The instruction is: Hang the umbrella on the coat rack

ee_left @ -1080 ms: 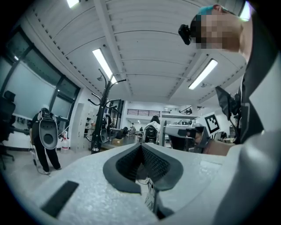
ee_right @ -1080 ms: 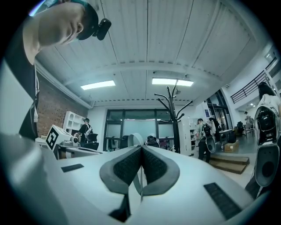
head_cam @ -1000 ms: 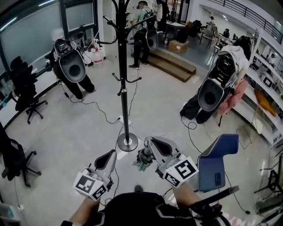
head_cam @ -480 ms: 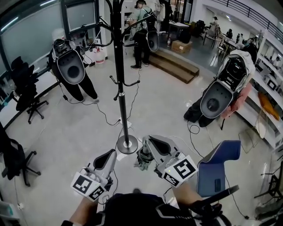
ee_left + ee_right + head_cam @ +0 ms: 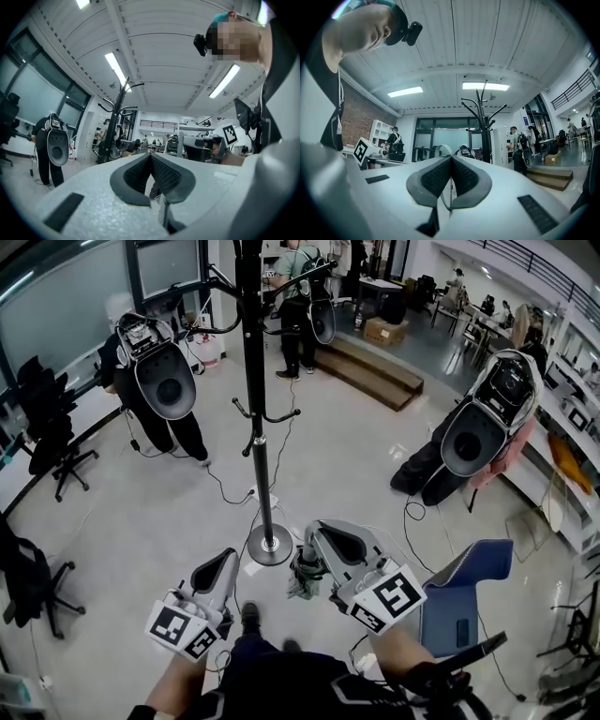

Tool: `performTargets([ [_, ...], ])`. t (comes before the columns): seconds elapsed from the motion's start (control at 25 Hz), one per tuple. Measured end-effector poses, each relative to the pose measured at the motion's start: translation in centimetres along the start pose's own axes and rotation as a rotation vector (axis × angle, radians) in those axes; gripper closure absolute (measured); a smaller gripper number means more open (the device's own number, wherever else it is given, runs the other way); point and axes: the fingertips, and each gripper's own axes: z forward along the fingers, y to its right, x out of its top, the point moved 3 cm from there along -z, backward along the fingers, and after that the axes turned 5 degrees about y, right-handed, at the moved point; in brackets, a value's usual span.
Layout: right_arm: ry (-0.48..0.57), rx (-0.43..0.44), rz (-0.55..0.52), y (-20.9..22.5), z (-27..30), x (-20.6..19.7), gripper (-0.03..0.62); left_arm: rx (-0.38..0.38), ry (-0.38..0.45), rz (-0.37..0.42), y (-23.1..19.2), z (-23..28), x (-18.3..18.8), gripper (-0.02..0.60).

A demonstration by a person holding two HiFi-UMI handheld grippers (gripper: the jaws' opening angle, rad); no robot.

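Just short of the coat rack (image 5: pixel 258 427), we carry the folded umbrella (image 5: pixel 304 576) low, beside the rack's round base. It dangles under the right gripper (image 5: pixel 451 161), whose jaws are pressed together on what looks like its thin strap (image 5: pixel 443 201). The left gripper (image 5: pixel 150 159) rides alongside with its jaws closed on nothing.

The step in hand seems to be the approach and lift. To do it well, we should raise the right gripper beside the pole, not into it, and let the bundle stop swinging first. Then we carry the loop over the upturned tip of a lower hook (image 5: pixel 284 414) and loosen the pinch only once the hook bears the weight.
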Motion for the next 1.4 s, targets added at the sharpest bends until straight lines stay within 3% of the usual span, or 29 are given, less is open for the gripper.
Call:
performTargets([
  [0.24,-0.01,-0.041,-0.015,1.2,2.4,-0.2,0.586,-0.08,-0.002,-0.007,-2.5,2.8,0.1,0.571],
  [0.4,0.0,-0.067,-0.018,2.1,5.0,-0.3,0.586,-0.09,-0.014,-0.04,-5.2,4.3,1.0,0.571],
  [0.76,0.02,-0.113,-0.019,5.5,10.7,0.7,0.586,-0.166,-0.038,0.019,-9.0,8.8,2.4,0.571],
  [1.4,0.047,-0.15,-0.125,12.3,17.7,4.7,0.586,-0.285,0.028,0.072,-12.5,16.5,6.7,0.571],
])
